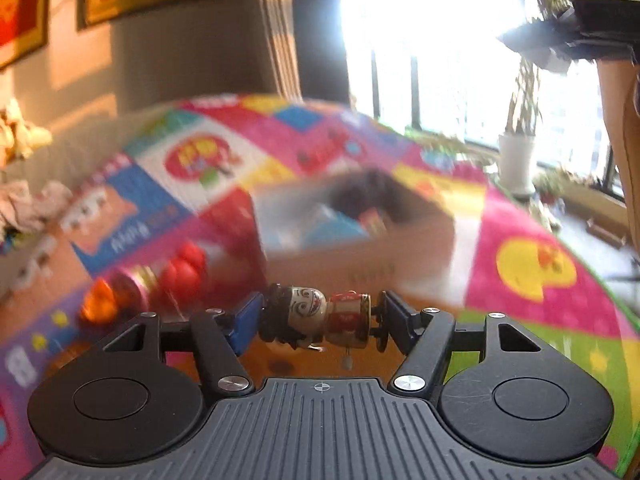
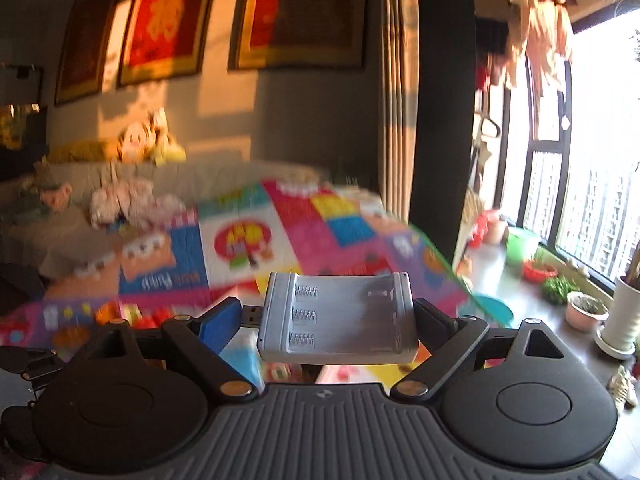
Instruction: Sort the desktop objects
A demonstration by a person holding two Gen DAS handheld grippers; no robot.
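Left wrist view: the left gripper (image 1: 318,320) is clamped end to end on a small painted figurine (image 1: 316,317), a white-faced, dark-haired doll with a red and cream body, held crosswise between the blue pads (image 1: 246,320) and clear of the surface. Beyond it, blurred, a cardboard box (image 1: 360,236) with a few items already inside stands on a colourful play mat (image 1: 520,264); red and orange toys (image 1: 160,280) lie on the mat to the box's left.

Right wrist view: the right gripper (image 2: 334,320) grips a grey battery charger (image 2: 336,316) across its width, spring contacts upward, USB plug (image 2: 253,315) pointing toward the left finger. The charger is also carried in the air, with the mat and a sofa (image 2: 160,184) behind it.

Step in hand, as judged: both objects are grasped and being carried, the pick phase complete. The next move calls for bringing each gripper over the box, or whichever container suits each item, lowering it inside the rim, and only then parting the fingers. Blur obscures the box's contents.
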